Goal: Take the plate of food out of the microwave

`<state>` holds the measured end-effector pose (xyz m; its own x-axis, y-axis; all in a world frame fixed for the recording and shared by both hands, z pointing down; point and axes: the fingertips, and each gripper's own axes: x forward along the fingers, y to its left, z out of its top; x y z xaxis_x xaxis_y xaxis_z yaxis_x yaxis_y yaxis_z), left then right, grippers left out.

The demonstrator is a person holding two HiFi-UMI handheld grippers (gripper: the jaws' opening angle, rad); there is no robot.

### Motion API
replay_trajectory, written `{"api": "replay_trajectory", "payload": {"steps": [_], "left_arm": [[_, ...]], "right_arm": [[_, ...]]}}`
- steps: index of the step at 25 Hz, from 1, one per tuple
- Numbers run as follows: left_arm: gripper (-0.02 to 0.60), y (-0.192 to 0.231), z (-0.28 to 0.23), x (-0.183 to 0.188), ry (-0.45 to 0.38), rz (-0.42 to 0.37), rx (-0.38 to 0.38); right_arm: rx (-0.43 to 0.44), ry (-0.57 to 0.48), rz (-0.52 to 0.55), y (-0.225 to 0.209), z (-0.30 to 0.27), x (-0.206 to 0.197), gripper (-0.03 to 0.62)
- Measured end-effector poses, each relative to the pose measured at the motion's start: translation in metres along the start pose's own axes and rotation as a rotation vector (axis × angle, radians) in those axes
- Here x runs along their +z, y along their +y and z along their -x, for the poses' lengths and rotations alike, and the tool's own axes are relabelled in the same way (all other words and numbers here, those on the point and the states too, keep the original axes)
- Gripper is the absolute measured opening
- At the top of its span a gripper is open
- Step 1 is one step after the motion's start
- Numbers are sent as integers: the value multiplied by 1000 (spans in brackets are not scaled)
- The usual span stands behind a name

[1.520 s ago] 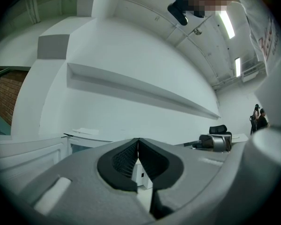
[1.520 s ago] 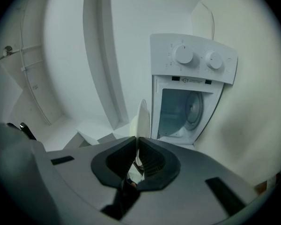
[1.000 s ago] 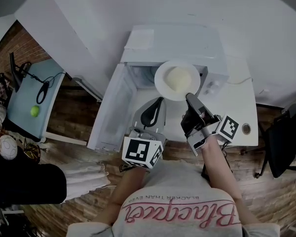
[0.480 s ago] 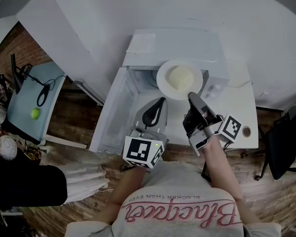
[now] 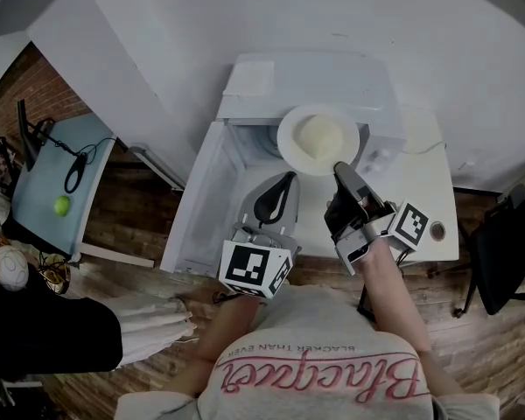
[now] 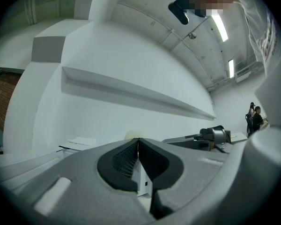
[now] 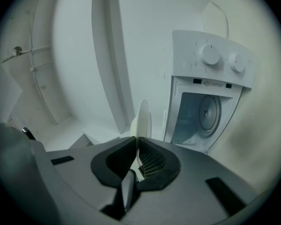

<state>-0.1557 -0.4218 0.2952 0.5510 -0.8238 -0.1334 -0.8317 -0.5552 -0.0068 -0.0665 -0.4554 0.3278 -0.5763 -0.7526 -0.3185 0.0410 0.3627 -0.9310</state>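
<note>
A white plate (image 5: 319,138) with a pale mound of food hangs just outside the open white microwave (image 5: 332,73). My right gripper (image 5: 338,170) is shut on the plate's near rim. In the right gripper view the plate (image 7: 143,117) shows edge-on between the jaws of that gripper (image 7: 137,142), and the microwave cavity (image 7: 203,116) behind holds only its turntable. My left gripper (image 5: 284,180) hovers to the left of the plate, over the open doorway, shut with nothing in it. Its closed jaws (image 6: 138,142) point at the white wall.
The microwave door (image 5: 201,199) stands swung out to the left. The microwave sits on a white table (image 5: 424,208). A low side table (image 5: 48,182) with a green ball (image 5: 62,205) is at the far left, a black chair (image 5: 507,252) at the right.
The plate and my right gripper have drifted slightly to the right, away from the cavity. The left gripper has barely moved.
</note>
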Motion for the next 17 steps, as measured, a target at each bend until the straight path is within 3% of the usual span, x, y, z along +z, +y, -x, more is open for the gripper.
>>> {"api": "replay_trajectory", "payload": {"steps": [17], "left_arm": [[8,3,-4,-4,0,12,-11]], "right_arm": [[-2,-5,7,-2,-3,0,26]]}}
